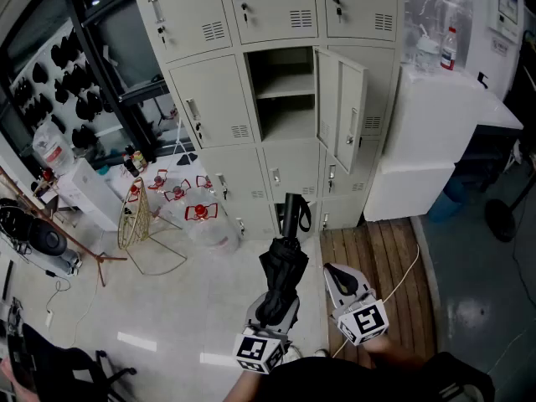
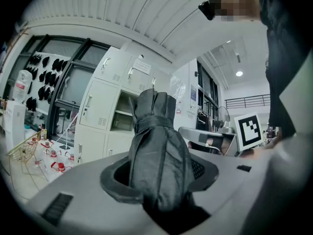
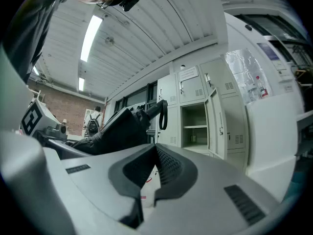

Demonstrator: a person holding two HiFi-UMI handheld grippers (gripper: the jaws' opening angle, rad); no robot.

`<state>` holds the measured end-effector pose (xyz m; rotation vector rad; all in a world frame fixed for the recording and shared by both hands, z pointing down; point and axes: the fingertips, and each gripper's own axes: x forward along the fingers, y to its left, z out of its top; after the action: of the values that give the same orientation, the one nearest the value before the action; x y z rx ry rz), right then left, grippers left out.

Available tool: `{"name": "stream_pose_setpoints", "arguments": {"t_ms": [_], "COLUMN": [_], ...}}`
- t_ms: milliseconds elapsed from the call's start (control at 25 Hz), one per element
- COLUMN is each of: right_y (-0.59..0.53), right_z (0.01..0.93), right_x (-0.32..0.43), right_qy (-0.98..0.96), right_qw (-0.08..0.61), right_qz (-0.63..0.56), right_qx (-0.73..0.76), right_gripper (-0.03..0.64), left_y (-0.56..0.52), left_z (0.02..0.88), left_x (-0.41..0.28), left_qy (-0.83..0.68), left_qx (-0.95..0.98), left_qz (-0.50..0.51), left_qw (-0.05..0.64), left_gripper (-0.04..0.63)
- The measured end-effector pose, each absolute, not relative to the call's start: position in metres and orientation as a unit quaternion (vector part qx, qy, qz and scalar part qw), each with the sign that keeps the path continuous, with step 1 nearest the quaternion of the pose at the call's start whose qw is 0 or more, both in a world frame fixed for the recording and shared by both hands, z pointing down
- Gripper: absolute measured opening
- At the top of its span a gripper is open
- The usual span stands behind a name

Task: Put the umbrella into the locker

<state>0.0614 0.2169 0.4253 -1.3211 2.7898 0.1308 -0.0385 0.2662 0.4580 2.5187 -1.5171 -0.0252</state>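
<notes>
Left floor: a wire basket and red-capped jugs crowd the locker's lower left corner; the pale floor runs from there back to my grippers.
Left gripper: I have it pinching the folded black umbrella near its lower end; it points level.
Umbrella: its strapped handle end leads toward the locker; in the head view it shows against the bottom row of doors, below the open compartment.
Open compartment: door-less face toward me; one inner shelf splits it.
Door: swung out on the compartment's right edge, its free edge jutting toward me.
Right gripper: just beside the umbrella, pressed together on nothing.
Right side: wooden decking under that gripper; a white counter stands hard against the locker's right flank.
</notes>
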Motion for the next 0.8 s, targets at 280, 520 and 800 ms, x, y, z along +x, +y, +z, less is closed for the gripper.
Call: {"name": "stream_pose_setpoints", "arguments": {"t_ms": [280,520,800], "right_y": [0.218,0.222,0.220], "right_z": [0.423,0.415,0.412], "right_x": [0.060,0.054,0.039], "right_qy": [0.904,0.905,0.906], "right_qw": [0.029,0.045,0.043], "right_qz": [0.048,0.050,0.044], "right_qx": [-0.424,-0.421,-0.418], "right_gripper": [-0.002,-0.002,0.000], "left_y": [0.265,0.264,0.256], "left_z": [0.459,0.461,0.455], "left_x": [-0.039,-0.049,-0.066], "left_qy": [-0.515,-0.512,-0.512], "left_qx": [0.851,0.853,0.854], "left_qz": [-0.008,-0.012,-0.003], "left_qw": [0.106,0.102,0.090], "left_gripper": [0.212,0.212,0.213]}}
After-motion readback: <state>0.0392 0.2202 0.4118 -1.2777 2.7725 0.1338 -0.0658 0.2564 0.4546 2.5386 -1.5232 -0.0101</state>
